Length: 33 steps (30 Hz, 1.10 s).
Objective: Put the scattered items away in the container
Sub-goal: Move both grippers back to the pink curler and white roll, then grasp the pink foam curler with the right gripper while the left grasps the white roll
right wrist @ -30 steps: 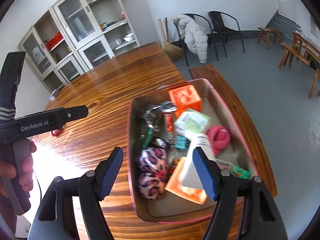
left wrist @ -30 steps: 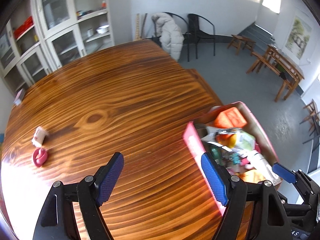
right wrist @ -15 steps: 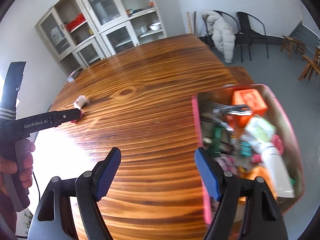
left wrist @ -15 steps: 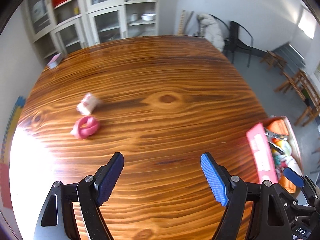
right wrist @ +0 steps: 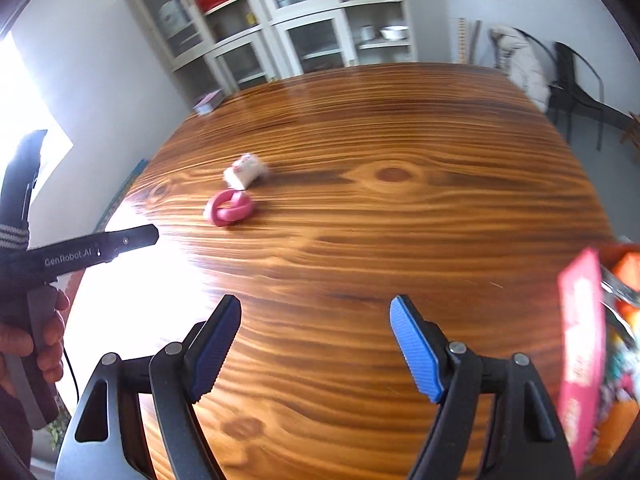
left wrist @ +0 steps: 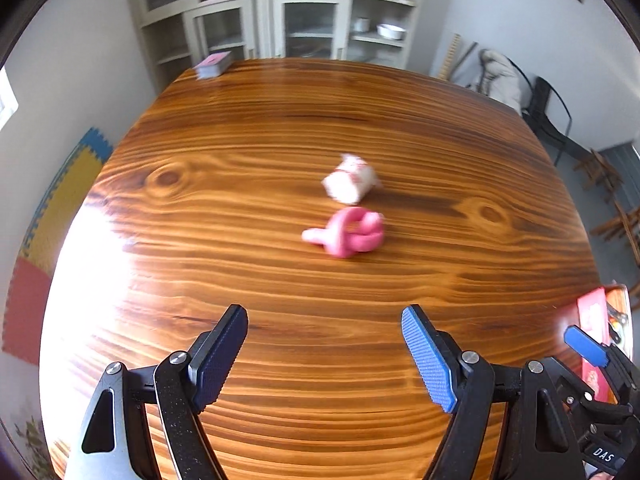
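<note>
On the wooden bench, the pink knotted ring lies ahead of the left claw, a little right of the line between its blue pads, with bare wood between them; the small white packet sits just beyond the ring, near it but apart. The left claw is released, jaws wide with nothing between them. The right claw is likewise released and empty, and from it the ring and packet lie farther off, ahead and to the left. The pink-walled container is cut off at the right edge of both views, its contents a blurred jumble; both loose items are blurred too, so the packet's print cannot be read. Far from the ring, at the bench's back corner, lies a small box. A hand grips the left tool's handle, which reads "GenRobot.AI"; "DAS" shows on the right tool's body.
</note>
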{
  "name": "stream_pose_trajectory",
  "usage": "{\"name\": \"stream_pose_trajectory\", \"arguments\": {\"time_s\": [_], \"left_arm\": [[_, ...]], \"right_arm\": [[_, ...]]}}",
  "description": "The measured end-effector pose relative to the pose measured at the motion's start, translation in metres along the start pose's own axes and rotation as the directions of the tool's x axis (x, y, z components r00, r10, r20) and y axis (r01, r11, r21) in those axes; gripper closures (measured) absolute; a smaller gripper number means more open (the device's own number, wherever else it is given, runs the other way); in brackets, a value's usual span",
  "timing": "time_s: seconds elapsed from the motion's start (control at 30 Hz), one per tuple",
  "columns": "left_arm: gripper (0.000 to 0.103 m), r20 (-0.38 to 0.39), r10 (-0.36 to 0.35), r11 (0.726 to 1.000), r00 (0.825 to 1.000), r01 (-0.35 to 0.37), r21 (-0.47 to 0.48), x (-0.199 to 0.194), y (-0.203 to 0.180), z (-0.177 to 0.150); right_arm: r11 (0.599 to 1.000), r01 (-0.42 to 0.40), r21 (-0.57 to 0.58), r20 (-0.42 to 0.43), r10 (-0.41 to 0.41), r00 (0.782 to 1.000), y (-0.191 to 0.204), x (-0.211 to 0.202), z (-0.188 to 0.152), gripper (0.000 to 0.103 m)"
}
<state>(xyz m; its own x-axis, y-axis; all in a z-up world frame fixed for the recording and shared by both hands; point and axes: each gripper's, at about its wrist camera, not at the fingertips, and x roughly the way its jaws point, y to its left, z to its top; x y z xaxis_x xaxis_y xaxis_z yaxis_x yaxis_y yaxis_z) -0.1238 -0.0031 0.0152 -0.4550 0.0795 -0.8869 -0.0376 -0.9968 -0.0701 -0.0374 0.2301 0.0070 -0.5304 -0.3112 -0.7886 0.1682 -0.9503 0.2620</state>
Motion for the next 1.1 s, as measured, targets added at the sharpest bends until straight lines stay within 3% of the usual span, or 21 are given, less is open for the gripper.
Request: {"name": "stream_pose_trajectory", "arguments": {"time_s": [0.4,0.7,1.1], "left_arm": [[0.022,-0.045,-0.017,0.999,0.999,0.015,-0.039,0.032,0.061,0.012],[0.022,-0.061,-0.021,0.999,0.998,0.018,-0.046,0.052,0.083,0.027],[0.022,-0.067,-0.035,0.999,0.997,0.033,-0.031,0.073,0.085,0.052]], "right_arm": [[0.995,-0.021,-0.097,-0.047,0.016,0.999,0.07,0.086,0.045,0.023],[0.994,-0.014,-0.108,-0.084,0.005,0.996,0.084,0.135,0.064,0.023],[0.992,-0.022,-0.122,-0.118,0.007,0.993,0.088,0.178,0.085,0.023]]}}
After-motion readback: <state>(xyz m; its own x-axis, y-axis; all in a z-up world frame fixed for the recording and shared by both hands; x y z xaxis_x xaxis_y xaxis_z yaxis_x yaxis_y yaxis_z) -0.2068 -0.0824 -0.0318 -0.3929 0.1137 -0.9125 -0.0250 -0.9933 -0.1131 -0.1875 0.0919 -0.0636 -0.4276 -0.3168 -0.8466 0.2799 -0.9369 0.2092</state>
